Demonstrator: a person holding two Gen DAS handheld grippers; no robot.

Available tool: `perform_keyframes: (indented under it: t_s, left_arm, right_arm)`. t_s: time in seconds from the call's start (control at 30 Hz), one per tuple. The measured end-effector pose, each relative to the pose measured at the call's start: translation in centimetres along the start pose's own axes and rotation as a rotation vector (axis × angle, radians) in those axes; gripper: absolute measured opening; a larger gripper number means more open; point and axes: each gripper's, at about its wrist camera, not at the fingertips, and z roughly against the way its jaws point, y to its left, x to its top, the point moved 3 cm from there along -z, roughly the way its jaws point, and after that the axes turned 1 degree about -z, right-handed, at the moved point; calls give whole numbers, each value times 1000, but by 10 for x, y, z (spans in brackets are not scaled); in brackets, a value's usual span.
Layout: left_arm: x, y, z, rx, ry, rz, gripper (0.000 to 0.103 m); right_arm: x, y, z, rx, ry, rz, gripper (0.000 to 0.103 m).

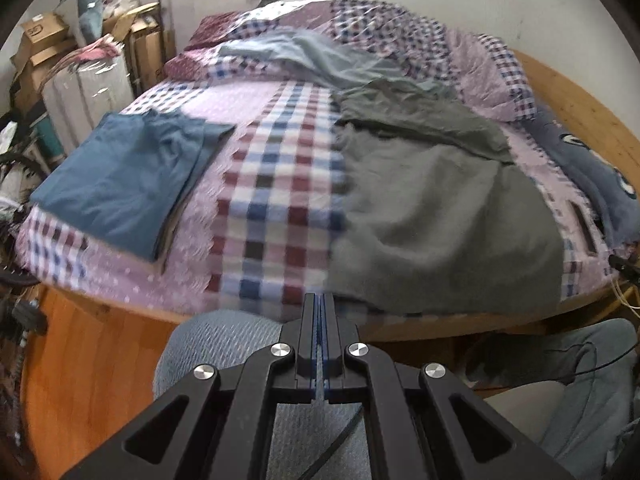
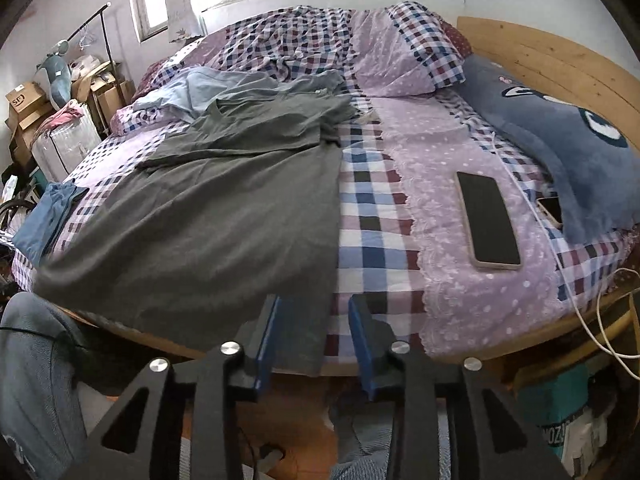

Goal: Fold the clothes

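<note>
— Left wrist view: my left gripper (image 1: 319, 300) has its jaws pressed together on nothing, off the near edge of the bed (image 1: 272, 184). Ahead and right of them the grey shirt (image 1: 432, 208) is spread flat, probably so it can be folded; ahead and left lies a folded blue garment (image 1: 120, 180), parked clear.

— And the right wrist view?

— My right gripper (image 2: 312, 320) has jaws spread, with the grey shirt's hem between and just beyond them. A phone (image 2: 488, 220) lies ahead to the right. I see cardboard boxes (image 2: 28, 108) far left; their contents I cannot tell.
</note>
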Motion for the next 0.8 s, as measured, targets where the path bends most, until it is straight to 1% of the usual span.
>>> perform_keyframes:
  t_s: [0.07,0.17,0.23,0.27,0.3,0.33,0.37,0.4,0.43,0.53,0.57,0.67,0.73,0.8]
  left_arm:
    - [-5,8,-3,3,24,22,0]
    - [-7,17,-5,5,38,52,1]
    - [-4,19,-6,-5,30,70,2]
    - [-3,19,-6,-10,25,78,6]
    - [-1,20,-7,-15,21,87,16]
    - [0,19,-9,-32,19,93,24]
    - [1,17,-11,-51,18,98,41]
    - [2,16,-13,-70,17,104,53]
    - [3,14,-15,-89,16,109,54]
    - [7,10,-21,-147,12,126,55]
    - [8,8,-23,-166,11,131,55]
    - [11,3,-29,-223,8,147,55]
    - [14,0,-33,-261,5,158,55]
    - [15,-2,-33,-272,4,157,55]
  right_arm:
    - [0,2,-9,21,21,-6,39]
    - [1,6,-23,52,52,-16,40]
    - [1,4,-32,71,77,-32,41]
    - [2,1,-38,80,104,-50,41]
    - [2,-2,-45,89,129,-67,41]
    - [2,-5,-49,92,151,-73,41]
    - [1,-7,-55,96,177,-77,42]
    - [0,-9,-63,103,223,-72,42]
    - [-2,-11,-72,110,269,-67,42]
    - [-13,-14,-96,106,393,-46,42]
    - [-16,-14,-102,101,421,-39,42]
    - [-25,-15,-118,94,485,-27,42]
    - [-29,-15,-127,85,513,-24,42]
    - [-34,-14,-135,78,535,-28,42]
